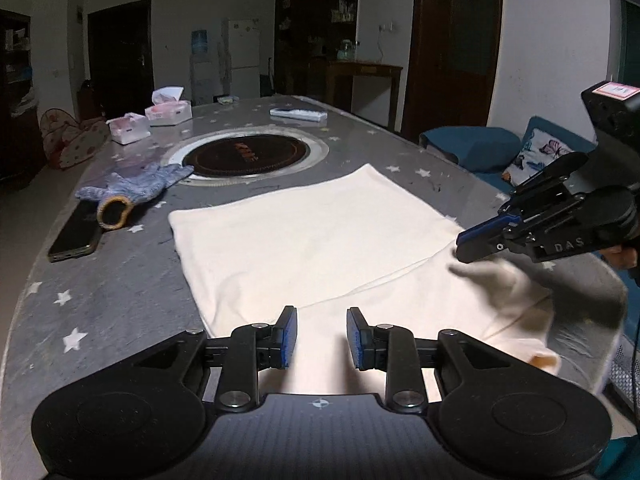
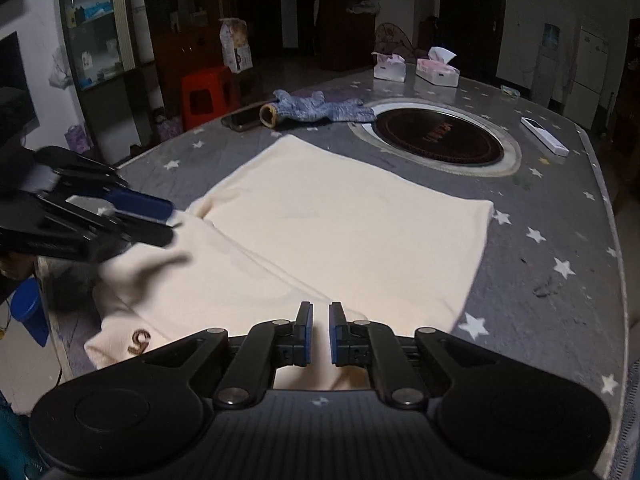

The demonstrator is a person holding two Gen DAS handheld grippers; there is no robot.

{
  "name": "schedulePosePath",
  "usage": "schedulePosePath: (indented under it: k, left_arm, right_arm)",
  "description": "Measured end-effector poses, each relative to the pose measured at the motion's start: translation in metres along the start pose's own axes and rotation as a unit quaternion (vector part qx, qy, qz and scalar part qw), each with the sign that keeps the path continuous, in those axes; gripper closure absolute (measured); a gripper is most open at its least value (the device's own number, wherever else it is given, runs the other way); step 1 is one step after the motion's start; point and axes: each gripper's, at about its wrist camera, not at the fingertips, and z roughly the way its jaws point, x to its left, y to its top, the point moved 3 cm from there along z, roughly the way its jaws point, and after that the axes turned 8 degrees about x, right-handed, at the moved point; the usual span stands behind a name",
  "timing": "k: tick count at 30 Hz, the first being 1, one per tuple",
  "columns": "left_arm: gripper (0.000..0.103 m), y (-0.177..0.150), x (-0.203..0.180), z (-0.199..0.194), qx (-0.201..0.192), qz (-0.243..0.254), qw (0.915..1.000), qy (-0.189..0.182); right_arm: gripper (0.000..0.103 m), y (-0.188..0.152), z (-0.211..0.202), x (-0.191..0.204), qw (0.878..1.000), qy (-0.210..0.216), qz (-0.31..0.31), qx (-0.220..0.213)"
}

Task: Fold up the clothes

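Two grippers hung over a cream garment [image 1: 320, 236] that lay spread flat on the grey star-patterned table [image 1: 120, 280], between the near edge and the round dark burner plate [image 1: 248, 156] set into the tabletop. One layer of the cloth was folded over the rest, its edge running as a diagonal line across the fabric, and a small brown mark showed on the near corner in the right wrist view. The left gripper [image 1: 321, 336] stood with its blue-padded fingers well parted above the cloth, nothing between them. The right gripper [image 2: 320, 332] had its fingers drawn close with a narrow gap left, and nothing pinched there either; seen from the left wrist camera it hovered over the cloth's right side, where the fabric looked blurred. A blue knitted glove [image 1: 136, 188] lay beside a dark phone [image 1: 76, 232] on the far left, two tissue boxes [image 1: 168, 112] stood beyond, and a white remote [image 1: 296, 114] rested past the burner.
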Motion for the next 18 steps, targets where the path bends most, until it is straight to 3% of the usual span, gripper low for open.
schedulePosePath:
  k: [5,16,18]
  left_arm:
    - [0.074,-0.009,0.007,0.013,0.021,0.003,0.9997,0.011]
    - [0.070,-0.026,-0.012,-0.022,0.016,0.064,0.9978,0.006]
    - [0.060,-0.029,-0.016,-0.028,0.015,0.075,0.9970,0.005]
  right_arm:
    - [0.096,-0.010,0.016,-0.006,1.000,-0.006,0.002,0.027]
    - [0.096,-0.036,-0.003,0.005,0.999,0.007,-0.019,0.038]
    - [0.096,-0.036,-0.006,0.004,0.999,0.013,-0.012,0.038]
